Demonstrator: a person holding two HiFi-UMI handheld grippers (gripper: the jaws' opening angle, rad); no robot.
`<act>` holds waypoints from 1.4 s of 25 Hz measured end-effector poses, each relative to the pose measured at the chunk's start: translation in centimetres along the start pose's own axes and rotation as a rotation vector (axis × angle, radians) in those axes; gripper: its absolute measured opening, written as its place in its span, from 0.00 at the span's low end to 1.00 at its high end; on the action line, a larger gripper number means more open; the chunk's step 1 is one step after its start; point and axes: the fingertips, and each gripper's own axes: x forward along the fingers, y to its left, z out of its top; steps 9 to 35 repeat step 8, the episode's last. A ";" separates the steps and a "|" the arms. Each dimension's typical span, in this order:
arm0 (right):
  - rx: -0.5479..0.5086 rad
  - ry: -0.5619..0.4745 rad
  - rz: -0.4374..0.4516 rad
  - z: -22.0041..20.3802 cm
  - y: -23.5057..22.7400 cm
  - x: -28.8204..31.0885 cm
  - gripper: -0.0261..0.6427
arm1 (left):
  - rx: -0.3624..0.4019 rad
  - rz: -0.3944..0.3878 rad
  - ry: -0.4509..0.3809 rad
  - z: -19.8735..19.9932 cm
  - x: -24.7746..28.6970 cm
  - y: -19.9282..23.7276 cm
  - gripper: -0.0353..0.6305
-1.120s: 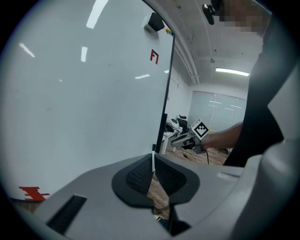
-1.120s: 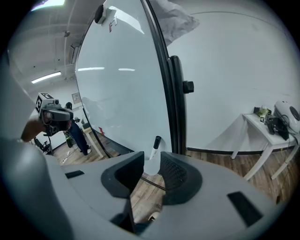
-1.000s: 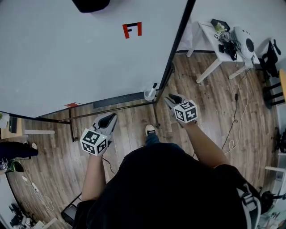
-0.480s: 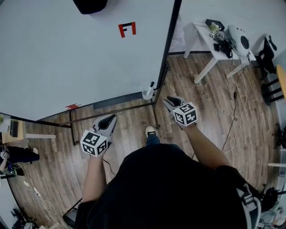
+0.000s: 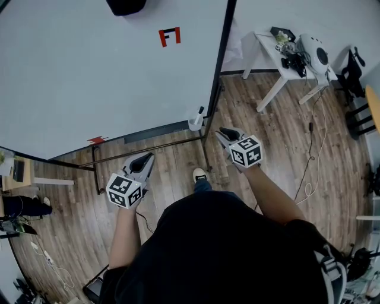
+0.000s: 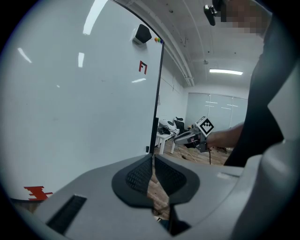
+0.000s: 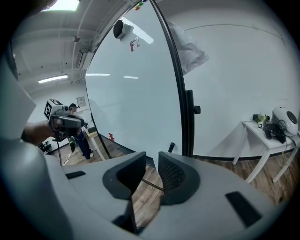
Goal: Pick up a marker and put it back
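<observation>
The marker [image 5: 200, 112] stands upright in a small white cup [image 5: 195, 124] at the lower right corner of the whiteboard [image 5: 89, 71], its dark cap poking above the rim. In the right gripper view that cap [image 7: 171, 147] shows just above the right jaw, close beside the board's black edge post [image 7: 189, 122].

The right gripper [image 5: 227, 133] hangs near the cup, a little to its right and nearer the person, pointing toward it without touching. Its jaws [image 7: 151, 159] stand apart, though they have just been closing, and only wooden floor [image 5: 285, 142] shows in the gap. A thin black bar of the board's stand [image 5: 148, 146] runs under the board's lower edge, past the cup. It crosses the floor between the gripper and the board.

The left gripper [image 5: 144, 160] is well apart from the cup, farther left along the board. Its pads [image 6: 153, 159] meet at the tips with nothing pinched.

On the board are a red mark [image 5: 171, 37] high up and a smaller red one [image 5: 95, 140] at the bottom edge; a black object [image 5: 126, 6] sits at the top. The person's shoe [image 5: 200, 174] rests on the floor between the grippers. To the right, a white table [image 5: 270, 44] carries dark gear and a white rounded device [image 5: 313, 50], and a cable [image 5: 312, 160] trails over the floor.
</observation>
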 end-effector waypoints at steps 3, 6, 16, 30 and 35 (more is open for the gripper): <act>-0.001 -0.009 -0.005 0.2 0.2 -0.5 0.15 | 0.001 -0.004 -0.003 0.0 -0.3 -0.4 0.09; -0.001 -0.016 -0.009 0.3 0.3 -1.0 0.15 | 0.007 -0.005 -0.007 0.0 -0.5 -0.6 0.09; -0.001 -0.021 -0.011 0.3 0.4 -1.2 0.14 | 0.010 -0.006 -0.008 0.0 -0.7 -0.8 0.09; -0.001 -0.021 -0.011 0.3 0.4 -1.2 0.14 | 0.010 -0.006 -0.008 0.0 -0.7 -0.8 0.09; -0.001 -0.021 -0.011 0.3 0.4 -1.2 0.14 | 0.010 -0.006 -0.008 0.0 -0.7 -0.8 0.09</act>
